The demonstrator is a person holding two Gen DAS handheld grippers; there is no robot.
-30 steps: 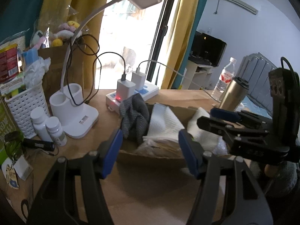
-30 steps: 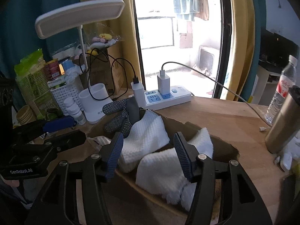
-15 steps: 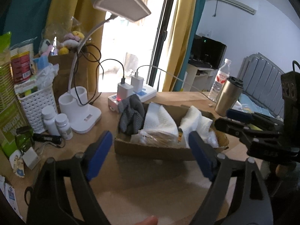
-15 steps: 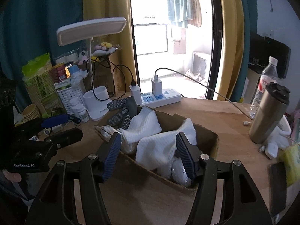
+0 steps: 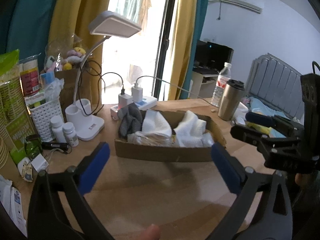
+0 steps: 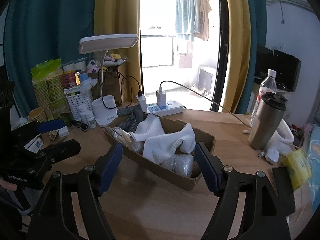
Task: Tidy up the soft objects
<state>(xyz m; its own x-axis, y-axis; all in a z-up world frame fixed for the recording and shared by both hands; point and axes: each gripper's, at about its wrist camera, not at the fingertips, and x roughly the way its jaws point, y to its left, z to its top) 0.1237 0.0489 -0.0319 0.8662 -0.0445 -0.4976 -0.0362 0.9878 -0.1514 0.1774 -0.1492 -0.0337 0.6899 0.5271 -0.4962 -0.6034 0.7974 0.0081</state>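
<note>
A shallow cardboard box (image 5: 160, 153) (image 6: 160, 169) sits in the middle of the wooden table. It holds white towels (image 5: 192, 129) (image 6: 166, 144), a grey glove (image 5: 130, 119) (image 6: 130, 118) draped over its far left end, and plastic-wrapped items (image 6: 183, 165). My left gripper (image 5: 160, 166) is open and empty, held back from the box's near side. My right gripper (image 6: 159, 166) is open and empty, held above the table in front of the box. Each gripper shows in the other's view, the right one (image 5: 266, 128) and the left one (image 6: 50, 136).
A white desk lamp (image 5: 88, 120), a white basket (image 5: 45, 116), pill bottles (image 5: 64, 131) and snack packs stand at the left. A power strip with chargers (image 6: 164, 106) lies behind the box. A steel tumbler (image 6: 266, 122) and a water bottle (image 6: 267, 88) stand at the right.
Both grippers have pulled back and up from the box, and both have opened wider. The box and its contents have stayed in place.
</note>
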